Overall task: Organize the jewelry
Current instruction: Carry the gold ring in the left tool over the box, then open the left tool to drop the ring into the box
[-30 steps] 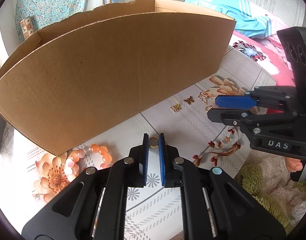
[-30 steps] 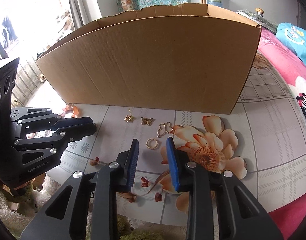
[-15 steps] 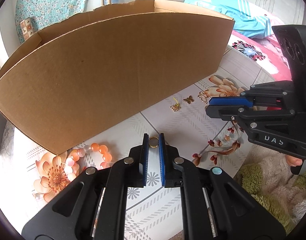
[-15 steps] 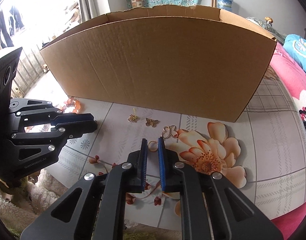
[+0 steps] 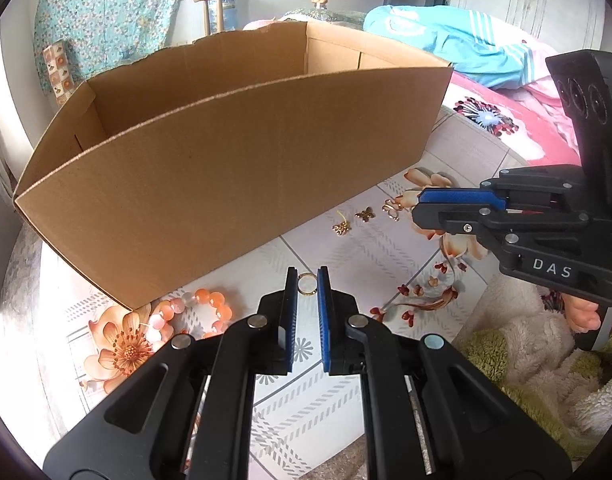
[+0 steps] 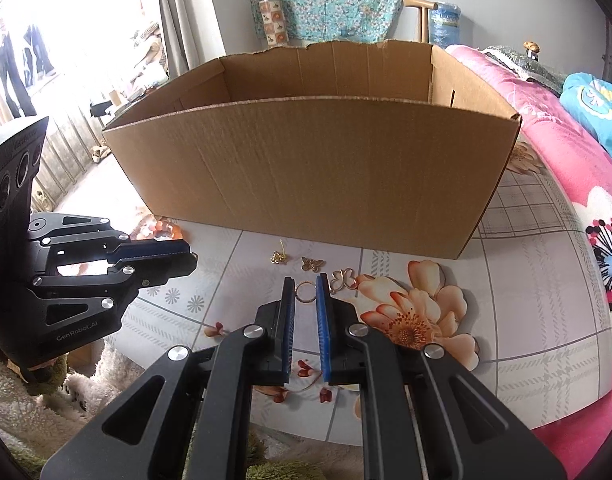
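Your left gripper (image 5: 307, 280) has its fingers (image 5: 292, 312) clenched on a small gold ring (image 5: 307, 283), pinched right at the fingertips above the floral bench (image 5: 370, 248), at about 6 o'clock from the cardboard box (image 5: 234, 184). That ring stands on edge with its open face toward the camera, so no long axis shows. Your right gripper (image 6: 305, 292) grasps a second gold ring (image 6: 305, 293) the same way, at the tips, face toward you, with the open butterfly charm (image 6: 343, 279) just beside it at 1 o'clock. A second ago the right fingers stood apart around this ring as it lay flat on the bench; they have just been closing and now pinch it, lifted clear. The left grip looks unchanged. The solid butterfly charm (image 6: 313, 264) and flower earring (image 6: 278, 257) lie at 12 and 11 o'clock from the right fingers; the orange bead bracelet (image 5: 194, 308) lies at 9 o'clock from the left fingers
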